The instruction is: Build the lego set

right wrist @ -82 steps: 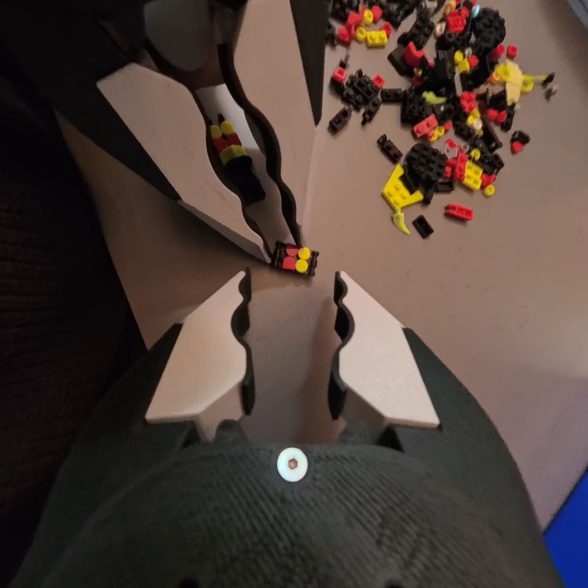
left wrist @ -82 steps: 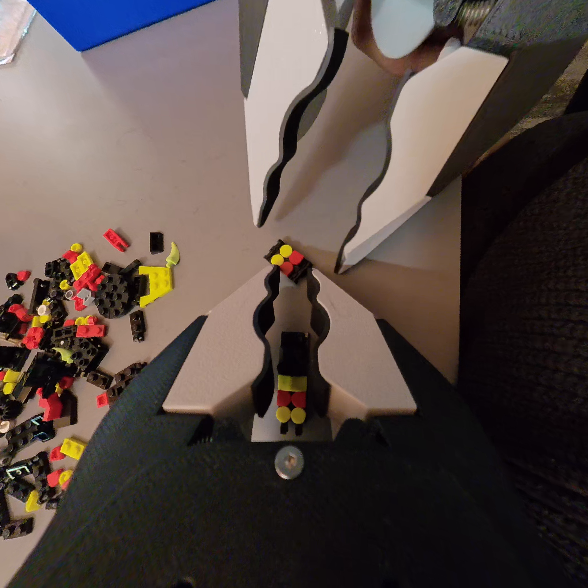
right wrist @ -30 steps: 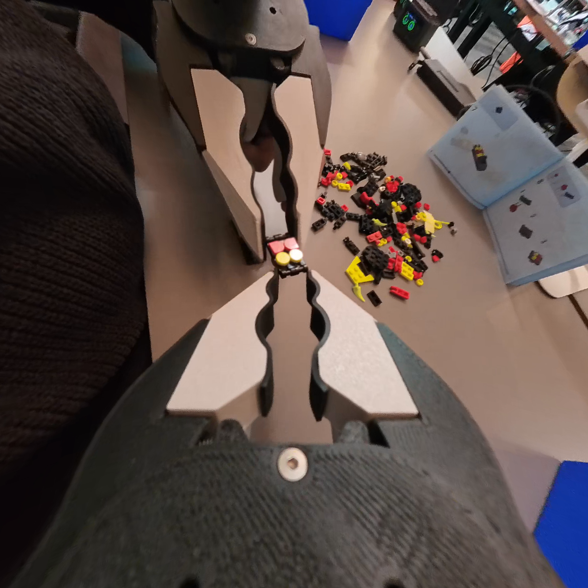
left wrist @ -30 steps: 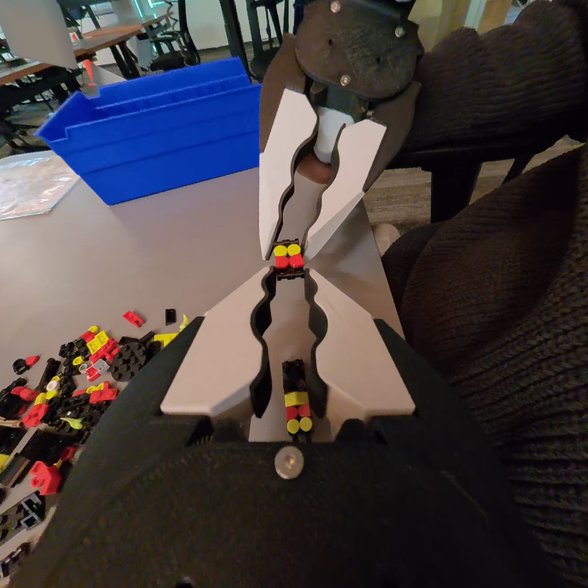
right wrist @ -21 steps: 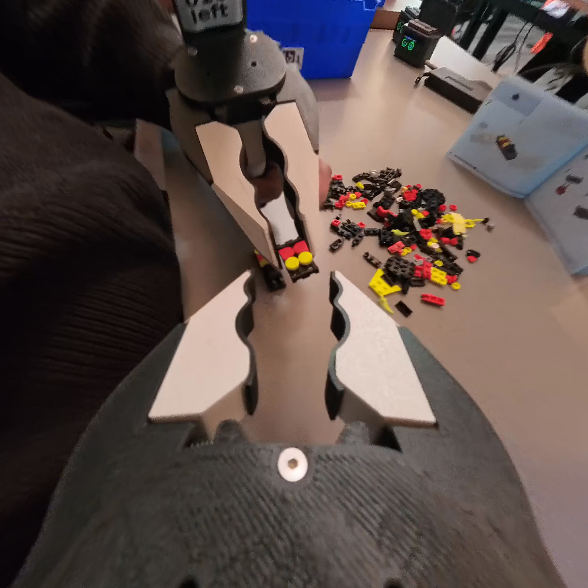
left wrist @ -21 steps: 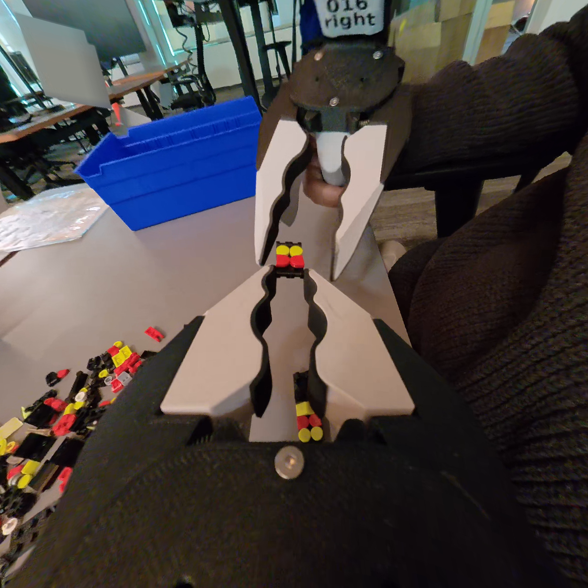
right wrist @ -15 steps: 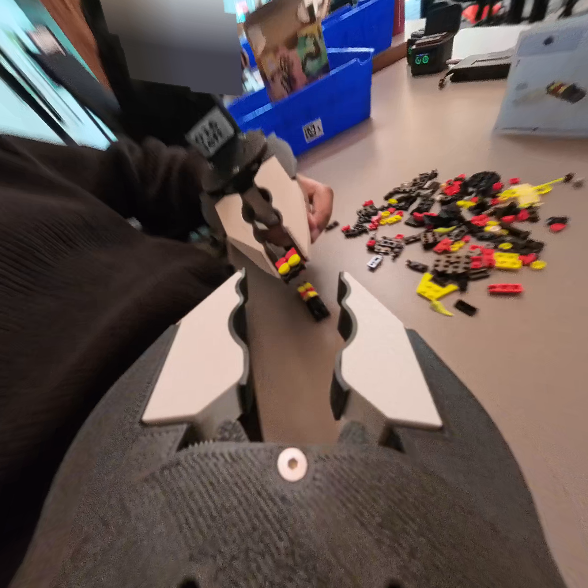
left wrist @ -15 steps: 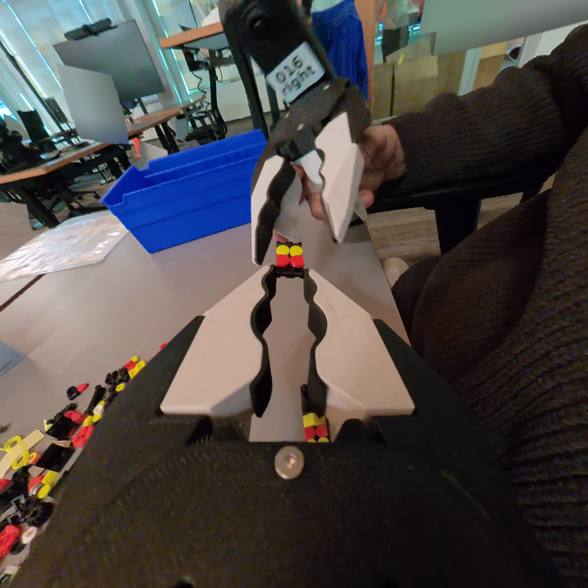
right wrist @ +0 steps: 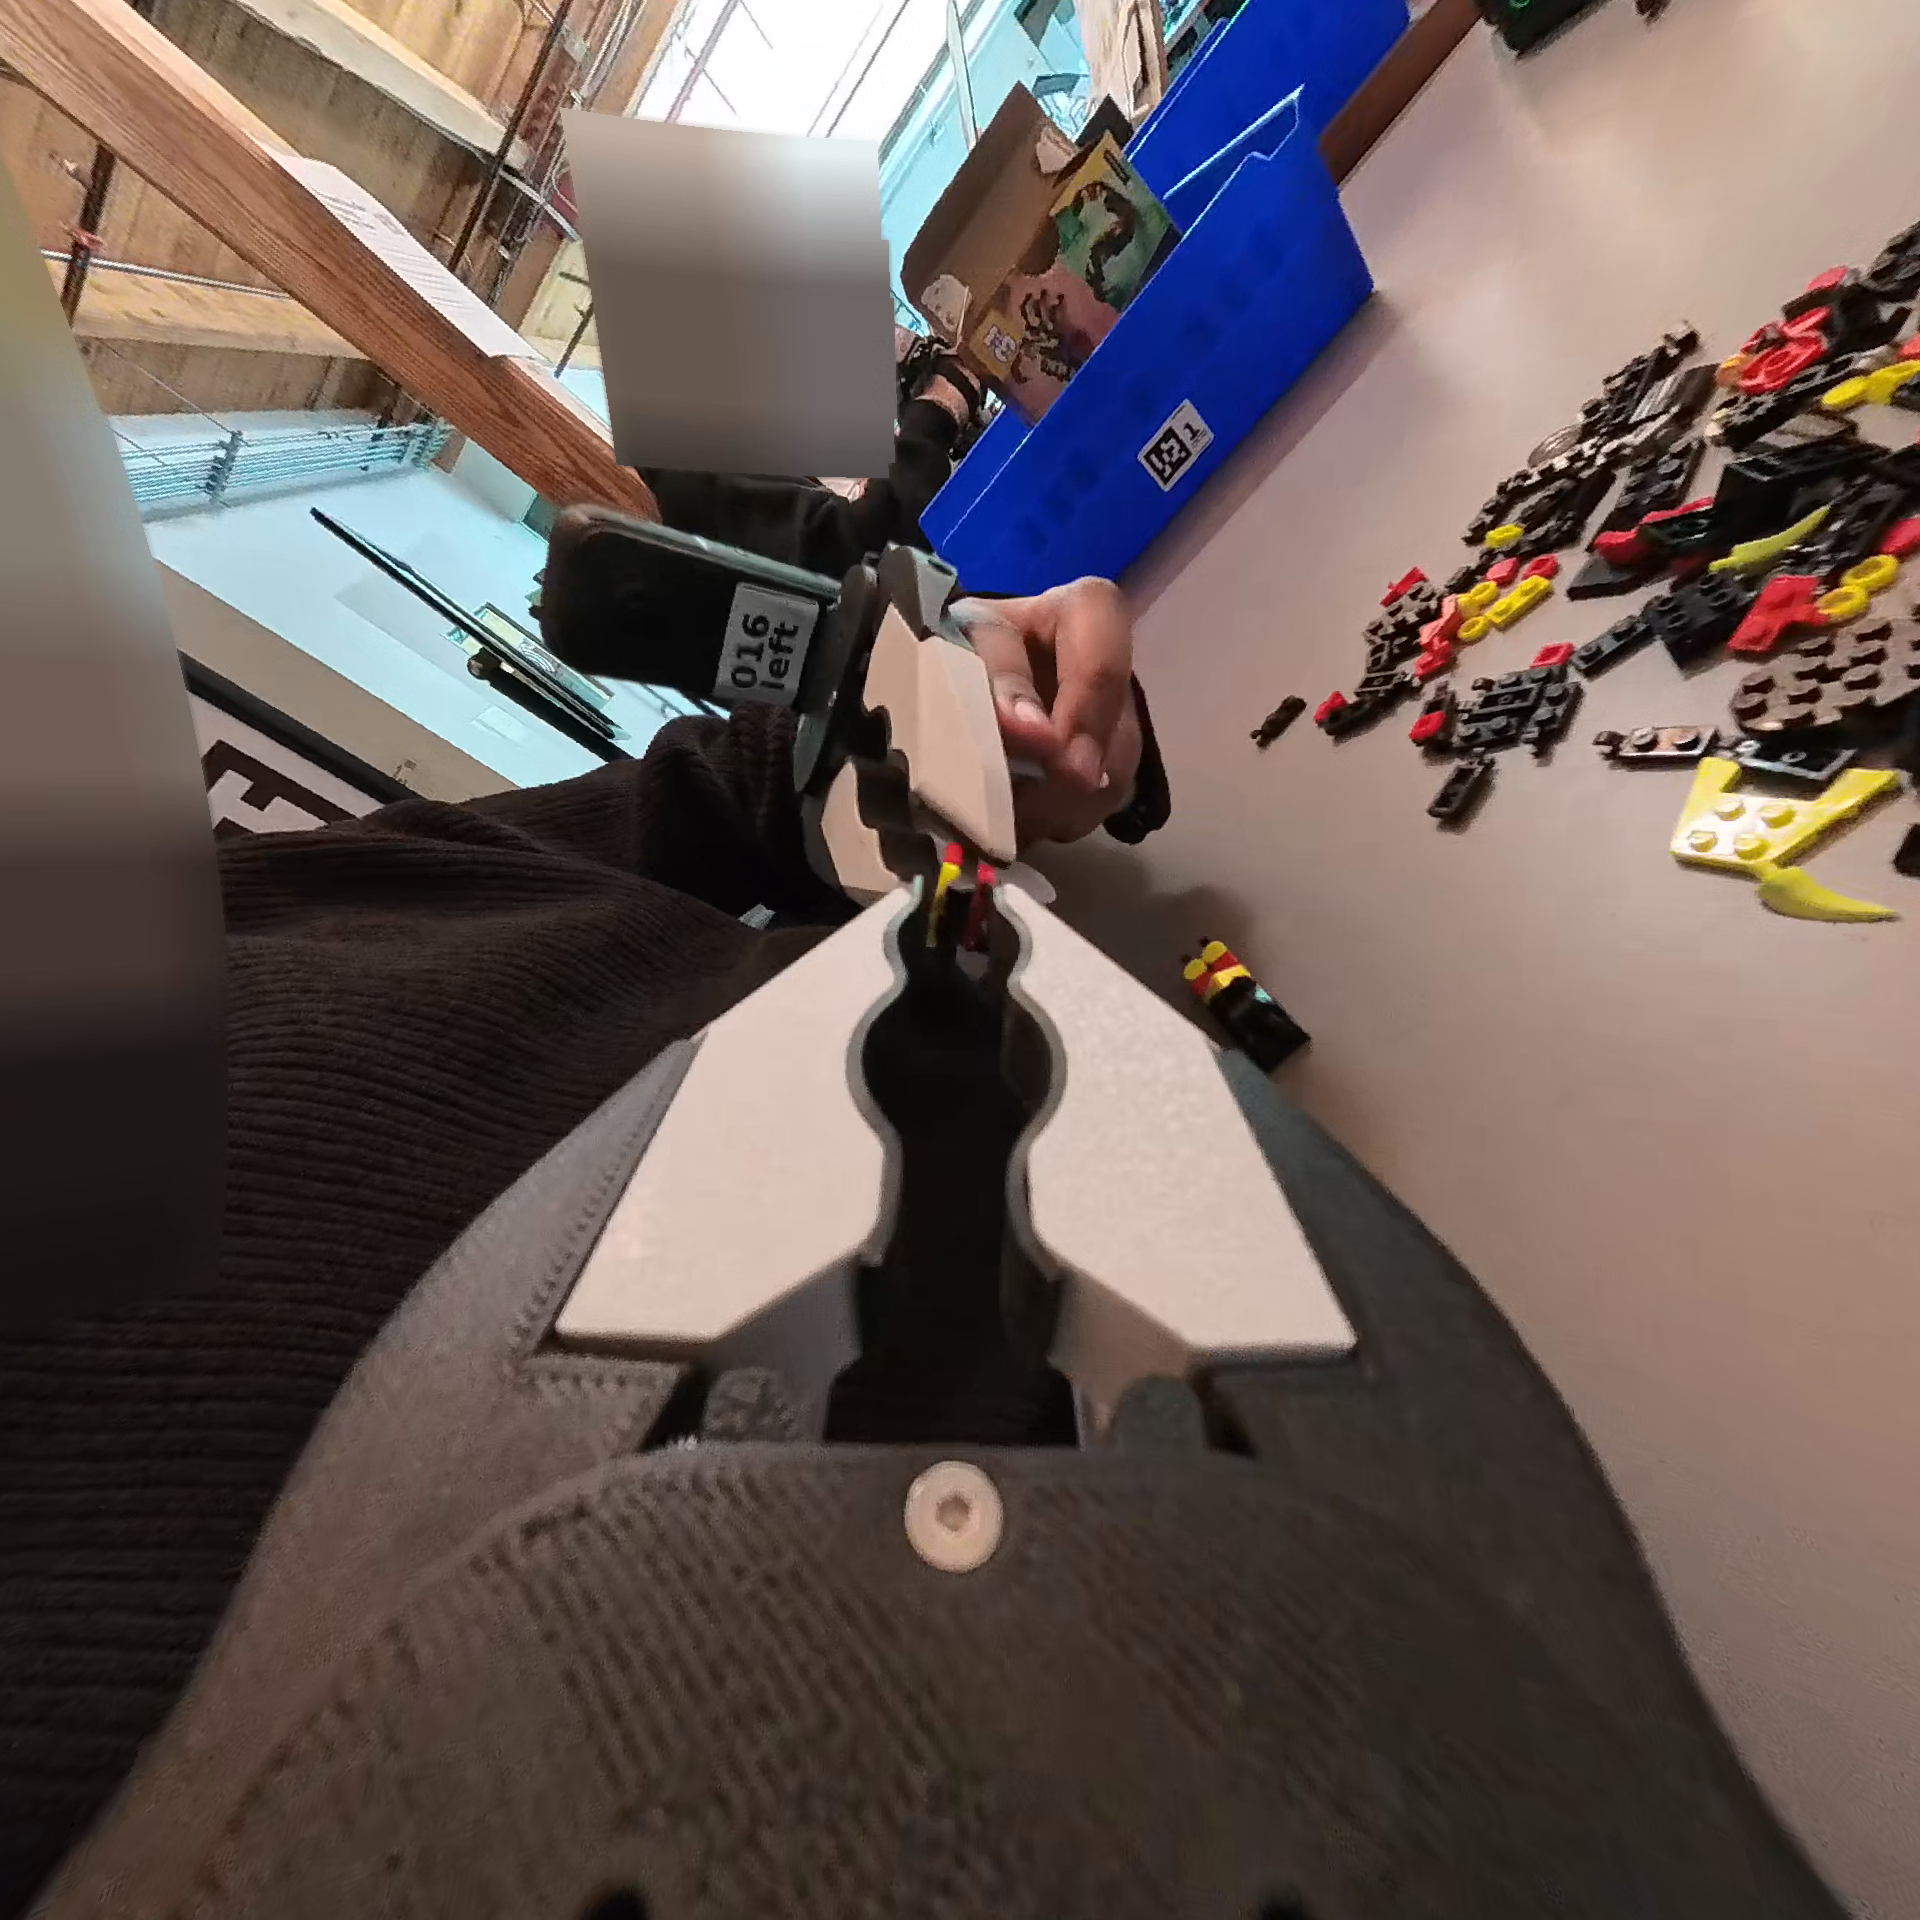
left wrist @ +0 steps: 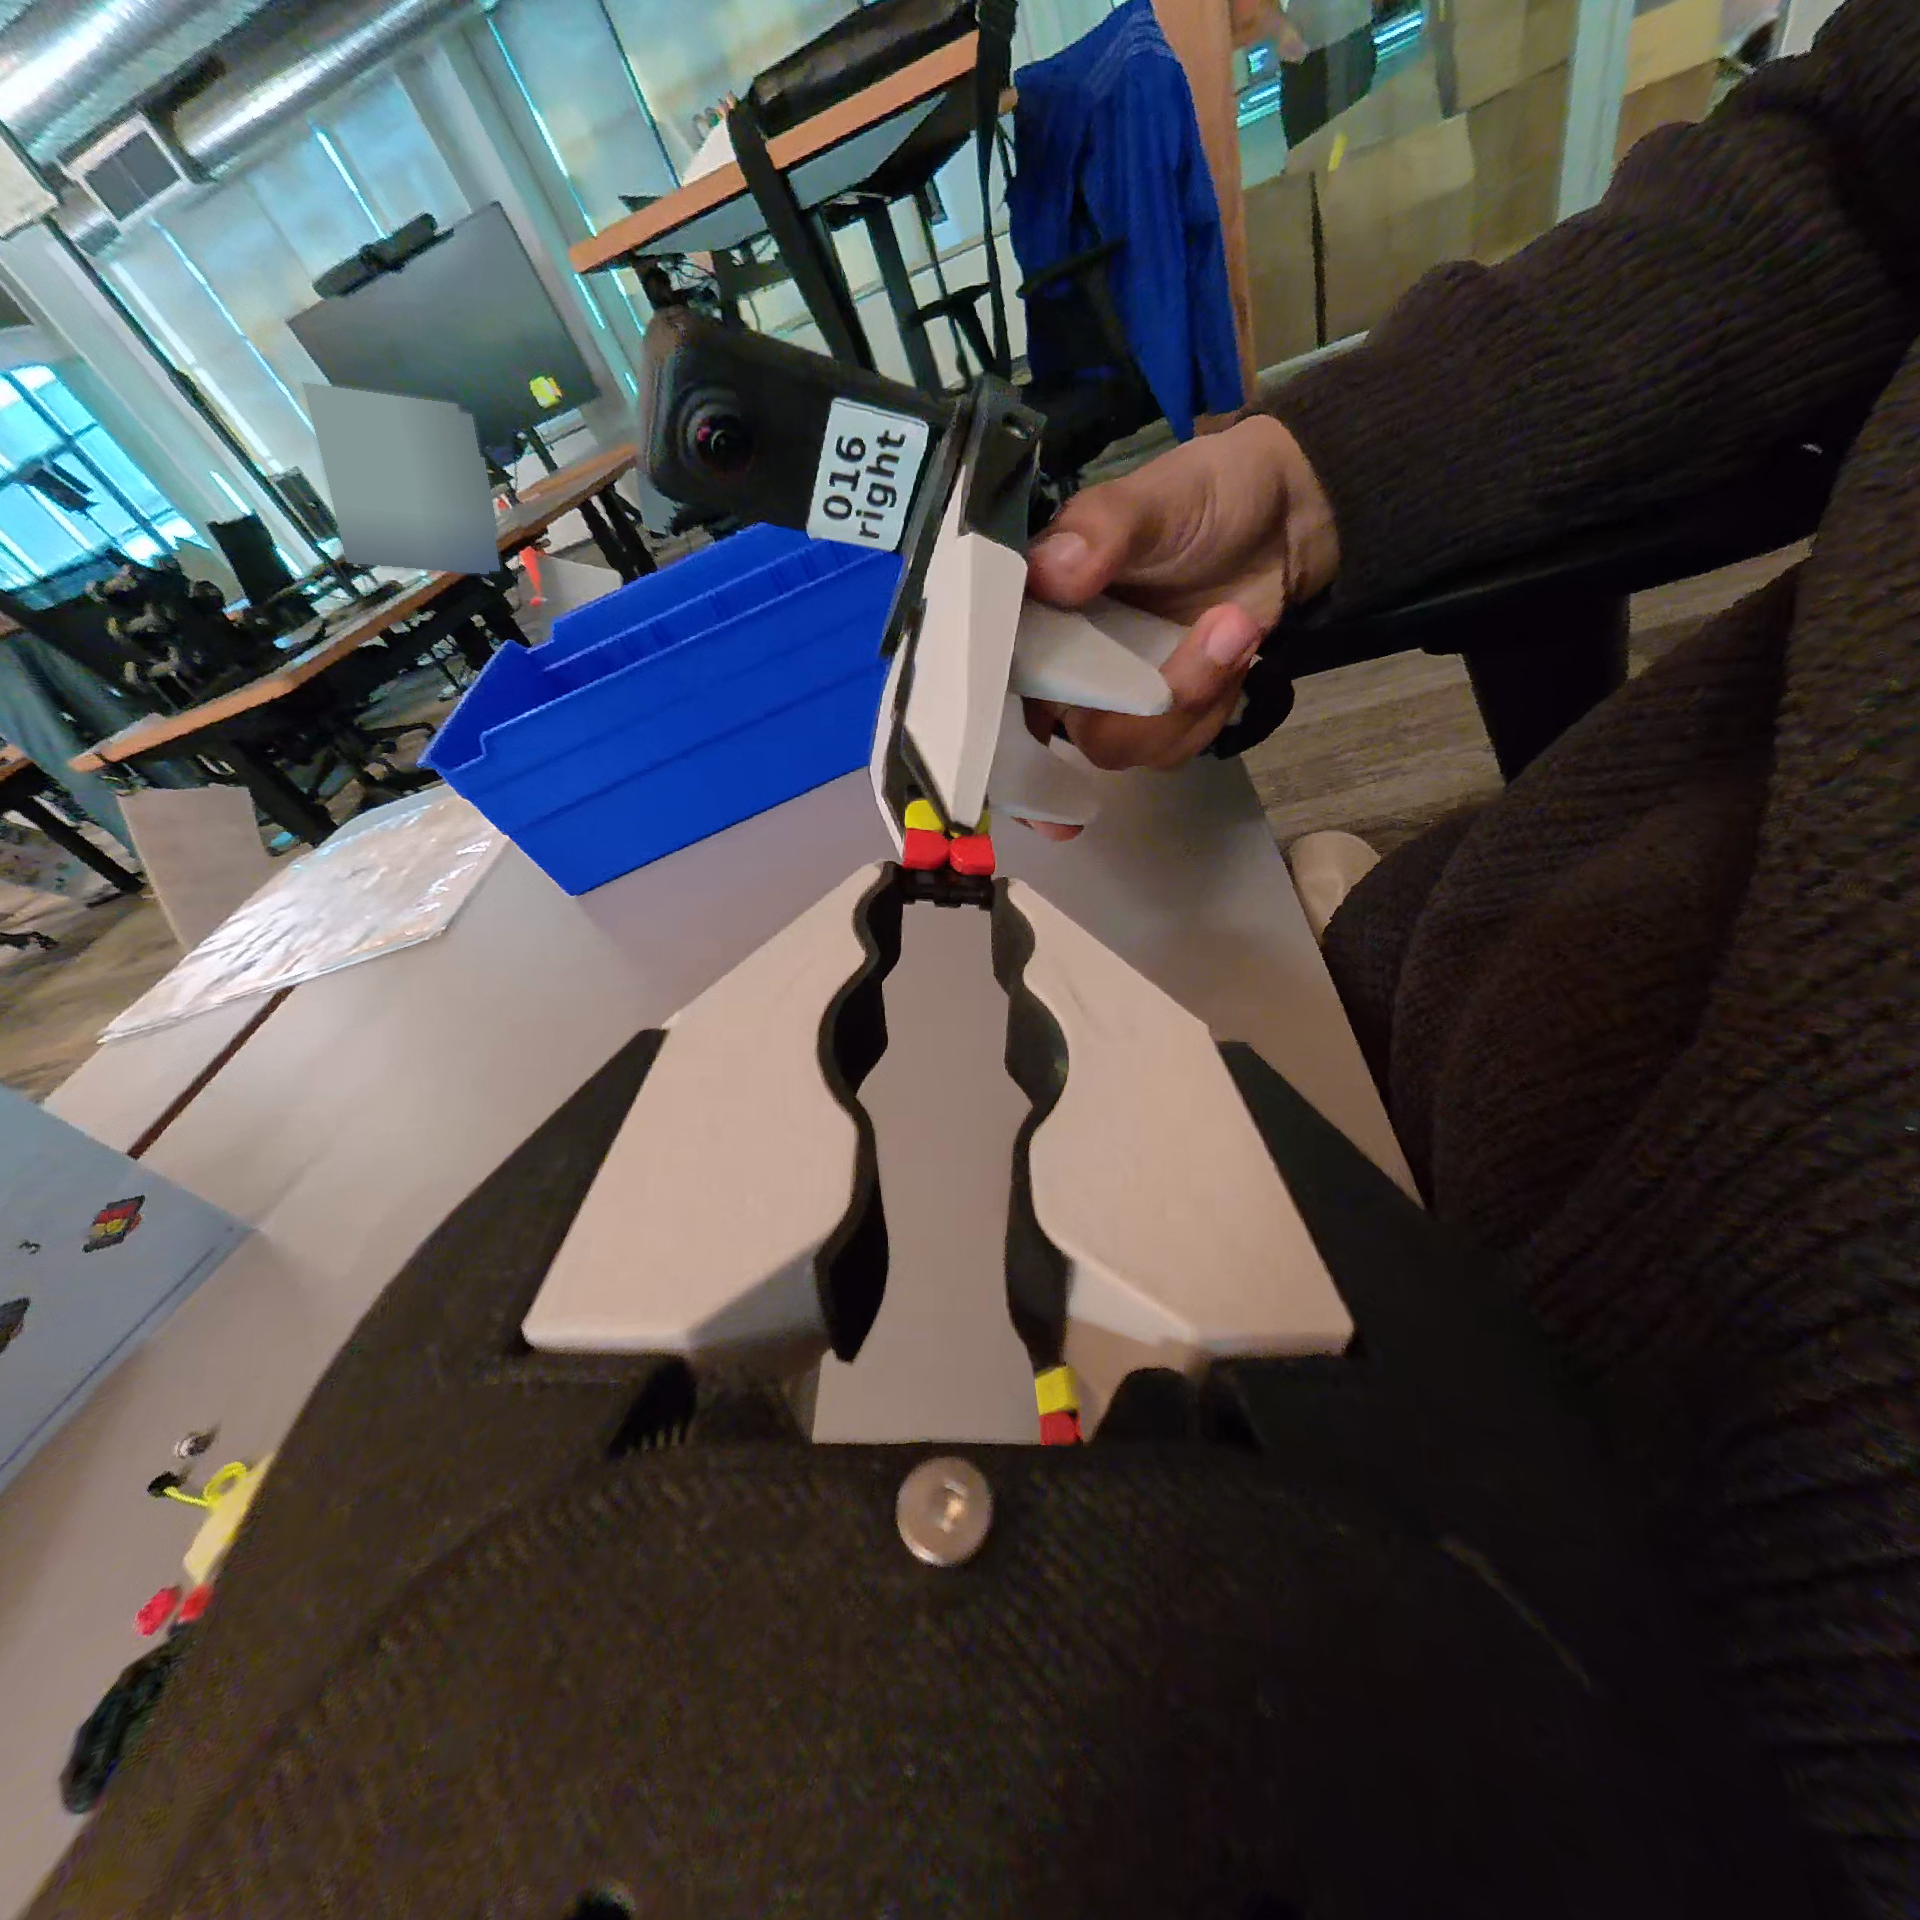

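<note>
My left gripper (left wrist: 945,885) is shut on the black base of a small black, red and yellow lego assembly (left wrist: 948,850) and holds it above the table near its right edge. My right gripper (right wrist: 958,914) is shut on the same assembly (right wrist: 951,883) from the opposite side. In the left wrist view its tips (left wrist: 940,818) pinch the yellow end. The left gripper (right wrist: 925,862) faces me in the right wrist view. A second small assembly (right wrist: 1242,997) lies on the table just below; it also shows between my left fingers (left wrist: 1058,1403).
A pile of loose black, red and yellow pieces (right wrist: 1714,665) lies on the grey table, with a yellow wing plate (right wrist: 1766,821) nearest. Blue bins (left wrist: 675,717) (right wrist: 1174,395) stand behind. An instruction booklet (left wrist: 83,1268) and a plastic bag (left wrist: 332,914) lie at left. My left and right fingertips are right by each other.
The right gripper let go of the assembly and opened, swung up, then closed on it again from a new angle. The left gripper kept hold and tilted upward.
</note>
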Motion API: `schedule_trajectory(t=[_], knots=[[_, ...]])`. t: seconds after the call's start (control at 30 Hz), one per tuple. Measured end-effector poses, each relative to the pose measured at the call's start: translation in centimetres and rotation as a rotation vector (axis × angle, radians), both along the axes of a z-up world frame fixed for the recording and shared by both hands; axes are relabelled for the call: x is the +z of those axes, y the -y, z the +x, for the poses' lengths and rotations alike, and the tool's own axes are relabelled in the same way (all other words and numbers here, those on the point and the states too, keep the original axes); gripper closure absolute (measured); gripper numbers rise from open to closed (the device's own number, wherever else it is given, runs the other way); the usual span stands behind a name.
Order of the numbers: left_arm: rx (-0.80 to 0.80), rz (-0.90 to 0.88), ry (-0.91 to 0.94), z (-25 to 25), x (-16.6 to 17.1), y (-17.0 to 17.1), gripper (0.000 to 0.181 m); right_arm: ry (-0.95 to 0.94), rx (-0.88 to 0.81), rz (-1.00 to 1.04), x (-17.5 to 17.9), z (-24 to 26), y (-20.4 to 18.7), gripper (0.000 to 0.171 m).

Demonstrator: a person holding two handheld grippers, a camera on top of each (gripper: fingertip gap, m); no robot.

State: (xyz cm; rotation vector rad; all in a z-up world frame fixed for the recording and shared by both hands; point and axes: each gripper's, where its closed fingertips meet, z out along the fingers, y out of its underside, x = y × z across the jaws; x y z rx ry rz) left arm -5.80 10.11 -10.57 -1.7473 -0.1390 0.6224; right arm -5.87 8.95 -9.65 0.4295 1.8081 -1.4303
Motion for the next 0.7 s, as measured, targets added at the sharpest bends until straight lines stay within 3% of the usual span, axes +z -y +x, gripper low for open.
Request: schedule_trajectory(t=[0.17,0.7], knots=[[0.040,-0.005,-0.093,-0.13,0.64,0.12,0.161,0.020,-0.027,-0.014,0.31,-0.41,0.03,0.163],[0.023,0.003,-0.097,0.18,0.94,0.20,0.167,0.035,-0.025,0.011,-0.13,-0.38,0.10,0.163]])
